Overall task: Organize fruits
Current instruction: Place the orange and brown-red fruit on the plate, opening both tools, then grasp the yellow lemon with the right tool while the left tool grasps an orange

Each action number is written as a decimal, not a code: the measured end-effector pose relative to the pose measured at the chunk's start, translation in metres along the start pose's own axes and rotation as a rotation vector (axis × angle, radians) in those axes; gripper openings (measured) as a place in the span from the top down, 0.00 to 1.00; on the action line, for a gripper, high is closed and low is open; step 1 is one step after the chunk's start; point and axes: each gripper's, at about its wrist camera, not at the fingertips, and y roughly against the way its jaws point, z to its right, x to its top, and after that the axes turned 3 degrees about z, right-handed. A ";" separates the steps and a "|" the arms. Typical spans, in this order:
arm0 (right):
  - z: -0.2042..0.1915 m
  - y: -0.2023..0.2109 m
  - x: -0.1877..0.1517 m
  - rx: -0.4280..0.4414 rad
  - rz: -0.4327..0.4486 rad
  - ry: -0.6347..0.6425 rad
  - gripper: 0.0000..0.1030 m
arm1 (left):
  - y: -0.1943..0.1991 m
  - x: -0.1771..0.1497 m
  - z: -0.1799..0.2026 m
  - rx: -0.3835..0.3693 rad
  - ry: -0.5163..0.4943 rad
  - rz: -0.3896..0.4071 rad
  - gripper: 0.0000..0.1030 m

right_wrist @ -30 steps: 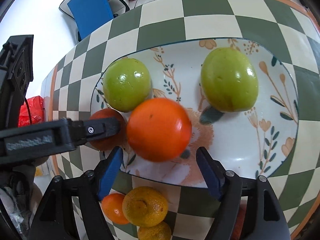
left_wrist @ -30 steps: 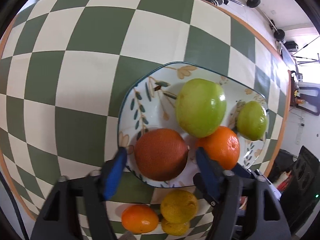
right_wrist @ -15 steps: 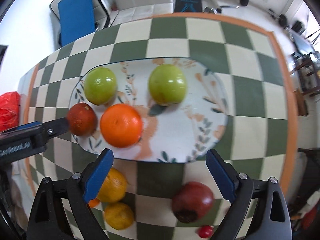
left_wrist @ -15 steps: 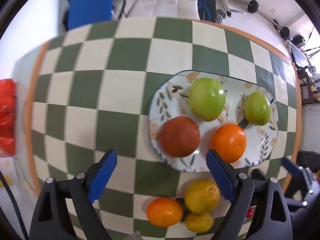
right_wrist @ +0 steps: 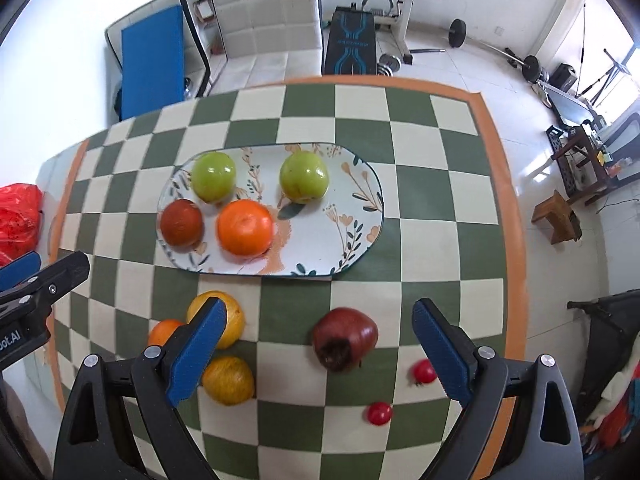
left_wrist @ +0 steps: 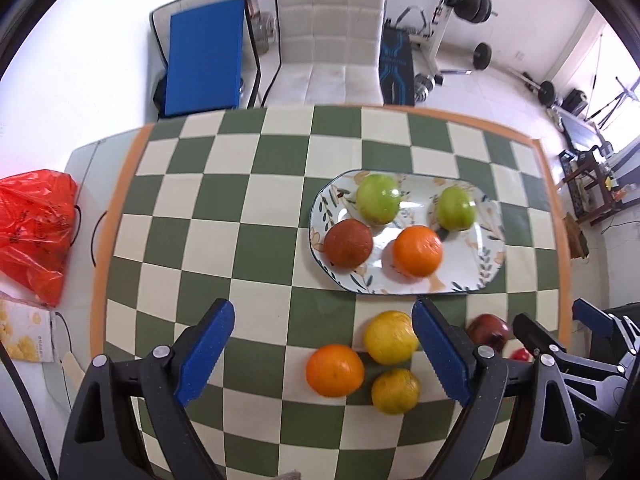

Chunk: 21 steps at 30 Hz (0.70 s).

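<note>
An oval floral plate [left_wrist: 476, 276] [right_wrist: 352, 240] lies on the checked table. On it sit two green apples [left_wrist: 378, 199] [left_wrist: 455, 208], a bright orange [left_wrist: 417, 251] [right_wrist: 245, 227] and a brownish-red fruit [left_wrist: 348, 243] [right_wrist: 181, 223]. In front of the plate lie an orange [left_wrist: 335, 370], two yellow citrus [left_wrist: 390, 337] [left_wrist: 396, 391], a dark red pomegranate [right_wrist: 345, 338] and two small red fruits [right_wrist: 424, 372] [right_wrist: 379, 413]. My left gripper [left_wrist: 324, 350] is open and empty, high above the table's near side. My right gripper [right_wrist: 316, 350] is open too, with the pomegranate below its gap.
The tablecloth has an orange border [right_wrist: 504, 200]. A white chair [left_wrist: 328, 40] and a blue mat [left_wrist: 204, 64] stand beyond the far edge. A red plastic bag [left_wrist: 32, 232] lies to the left. Gym weights and a small wooden stool [right_wrist: 558, 216] are on the floor at right.
Both grippers have pulled up and back from the plate, so the whole table now shows. The brownish-red fruit and the orange stay on the plate where the open jaws left them.
</note>
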 end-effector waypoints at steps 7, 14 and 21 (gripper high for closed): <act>-0.001 0.060 -0.021 0.014 0.086 -0.009 0.07 | 0.053 -0.017 0.003 -0.011 -0.028 0.082 0.12; 0.003 0.116 -0.038 0.011 0.168 -0.024 0.07 | 0.092 -0.030 0.007 -0.015 -0.044 0.145 0.12; 0.009 0.148 -0.052 0.025 0.209 -0.048 0.07 | 0.117 -0.040 0.011 -0.020 -0.055 0.188 0.12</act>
